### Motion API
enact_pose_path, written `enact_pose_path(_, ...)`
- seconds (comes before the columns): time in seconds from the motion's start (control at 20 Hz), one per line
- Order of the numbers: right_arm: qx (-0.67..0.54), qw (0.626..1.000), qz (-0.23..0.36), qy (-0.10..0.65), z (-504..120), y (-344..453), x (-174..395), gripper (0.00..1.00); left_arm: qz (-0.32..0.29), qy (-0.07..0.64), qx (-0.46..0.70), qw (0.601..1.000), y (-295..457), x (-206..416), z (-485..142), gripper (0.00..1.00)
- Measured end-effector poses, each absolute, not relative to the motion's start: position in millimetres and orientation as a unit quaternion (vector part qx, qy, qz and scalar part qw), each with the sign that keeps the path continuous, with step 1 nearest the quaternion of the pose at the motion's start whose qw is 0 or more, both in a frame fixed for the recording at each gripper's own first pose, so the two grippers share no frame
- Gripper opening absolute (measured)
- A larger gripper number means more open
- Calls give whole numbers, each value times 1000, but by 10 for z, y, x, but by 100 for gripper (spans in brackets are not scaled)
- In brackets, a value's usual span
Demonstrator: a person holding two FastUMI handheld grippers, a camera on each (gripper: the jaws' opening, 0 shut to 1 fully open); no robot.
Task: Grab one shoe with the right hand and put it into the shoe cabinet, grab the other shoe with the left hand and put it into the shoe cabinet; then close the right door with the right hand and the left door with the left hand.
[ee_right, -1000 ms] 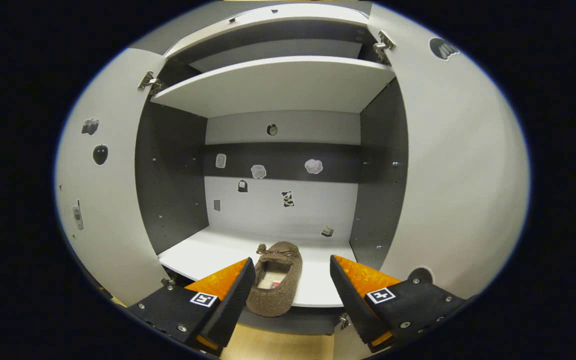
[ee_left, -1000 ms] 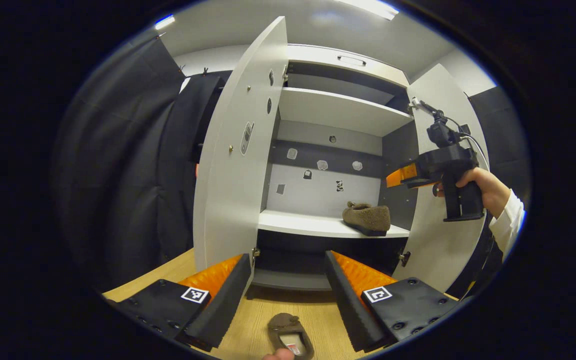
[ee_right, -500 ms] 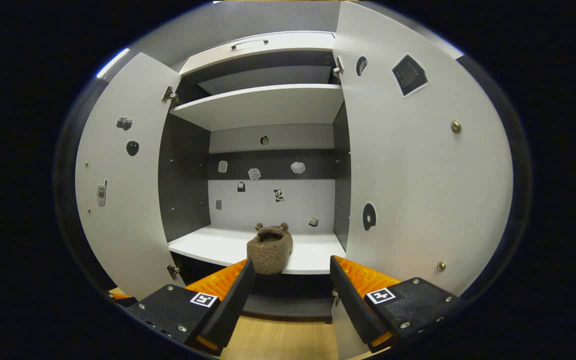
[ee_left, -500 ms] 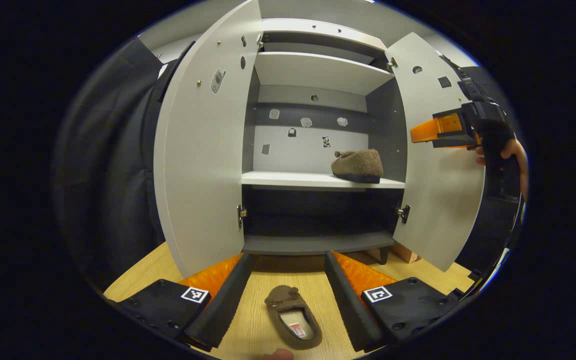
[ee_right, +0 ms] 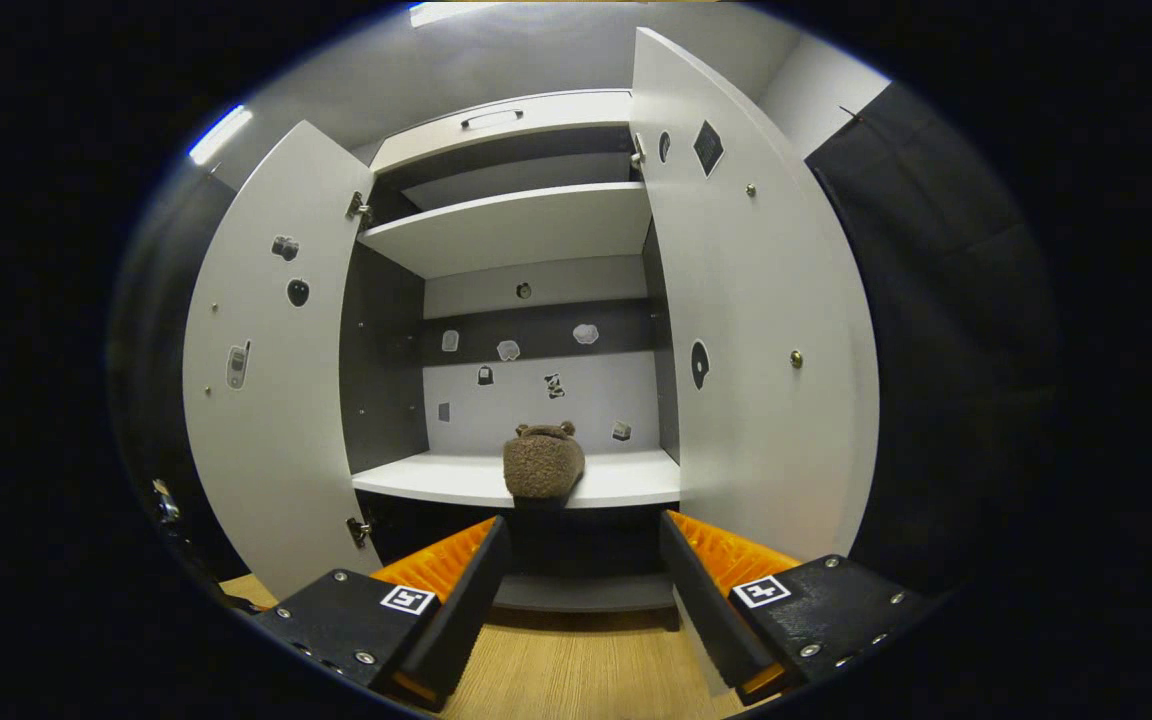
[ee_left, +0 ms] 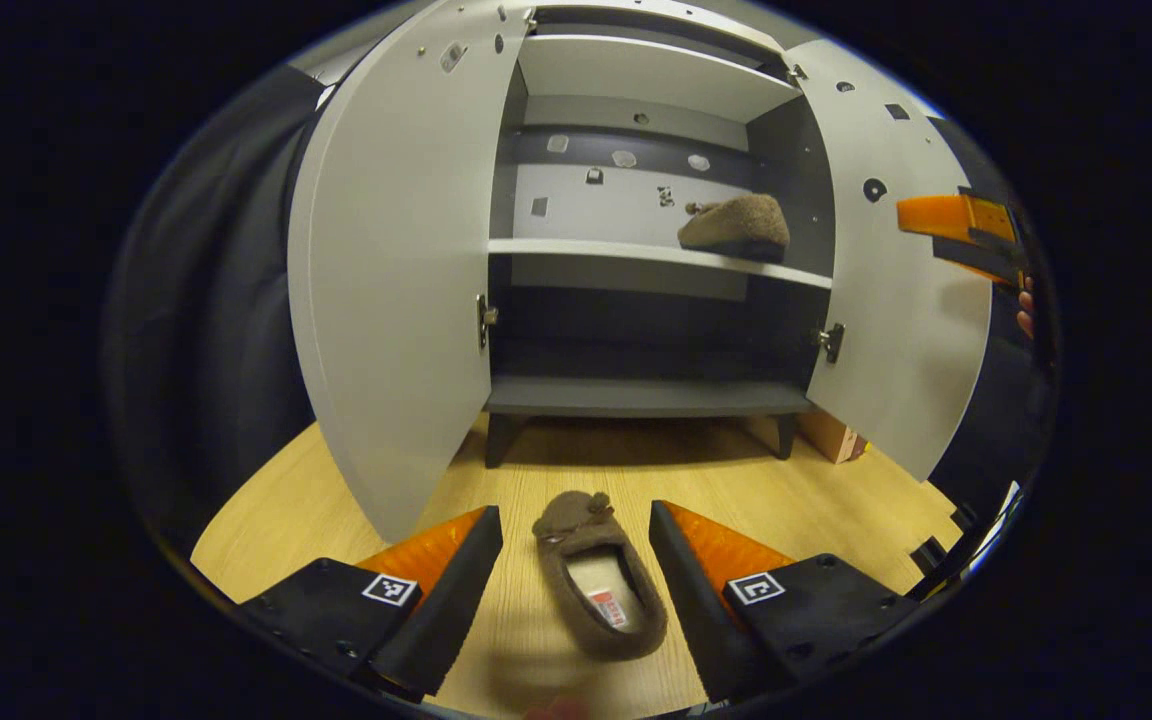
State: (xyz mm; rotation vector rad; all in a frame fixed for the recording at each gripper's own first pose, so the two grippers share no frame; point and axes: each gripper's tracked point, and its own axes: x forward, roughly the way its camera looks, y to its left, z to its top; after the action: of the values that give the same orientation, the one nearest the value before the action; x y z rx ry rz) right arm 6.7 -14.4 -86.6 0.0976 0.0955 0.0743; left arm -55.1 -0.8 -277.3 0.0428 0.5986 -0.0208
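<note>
— While one brown shoe (ee_left: 600, 590) lies on the wooden floor (ee_left: 336, 500) between the released left tongs (ee_left: 576, 580), where's the other?
— Other shoe (ee_right: 543, 462) sits on the cabinet (ee_right: 521, 225) shelf (ee_right: 626, 480), doors open. Right tongs (ee_right: 581, 590) gape empty. Insole label unreadable; stickers dot the back wall.

Floor (ee_left: 756, 500): light wood boards; the shoe cabinet stands on it on short legs.
Shoe on the floor (ee_left: 598, 575): brown and fuzzy, opening up, lying in front of the cabinet.
Middle shelf (ee_left: 586, 247): white board inside the cabinet.
Shoe on the shelf (ee_left: 736, 225): brown and fuzzy, resting toward the shelf's right end in the left gripper view; at the front edge (ee_right: 543, 465) in the right gripper view.
Upper shelf (ee_right: 526, 225): white.
</note>
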Motion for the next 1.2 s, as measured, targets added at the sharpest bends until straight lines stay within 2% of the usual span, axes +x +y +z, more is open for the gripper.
enact_pose_path(0.2, 39, 996, 61, 60, -988, 28, -228, 92, -7, 366, 16, 930, 132, -643, -3358, 97)
enact_pose_path(0.25, 31, 995, 65, 64, -1007, 57, -278, 92, -8, 379, 16, 925, 147, -637, -3491, 100)
enact_pose_path(0.3, 25, 995, 70, 66, -1023, 89, -304, 92, -8, 389, 16, 921, 164, -603, -3615, 98)
enact_pose_path(0.35, 24, 995, 74, 67, -1022, 135, -329, 92, -4, 391, 17, 920, 191, -537, -3706, 100)
enact_pose_path(0.5, 30, 994, 80, 70, -1001, 198, -419, 92, 14, 401, 25, 916, 307, -302, -3974, 98)
enact_pose_path(0.9, 15, 996, 34, 79, -1000, -151, -429, 92, 14, 359, 17, 933, 391, 278, -4189, 96)
enact_pose_path(1.0, 18, 996, 33, 78, -1001, -172, -401, 92, 9, 354, 16, 935, 337, 266, -4171, 74)
enact_pose_path(1.05, 19, 996, 35, 78, -996, -169, -383, 92, 12, 351, 24, 936, 344, 268, -4142, 46)
enact_pose_path(1.1, 19, 996, 38, 76, -992, -165, -370, 92, 17, 349, 34, 937, 355, 237, -4094, 43)
enact_pose_path(1.15, 19, 996, 40, 74, -987, -155, -348, 92, 25, 343, 37, 938, 377, 193, -4009, 27)
enact_pose_path(1.2, 20, 996, 44, 72, -985, -141, -325, 92, 25, 334, 30, 942, 350, 163, -3888, 20)
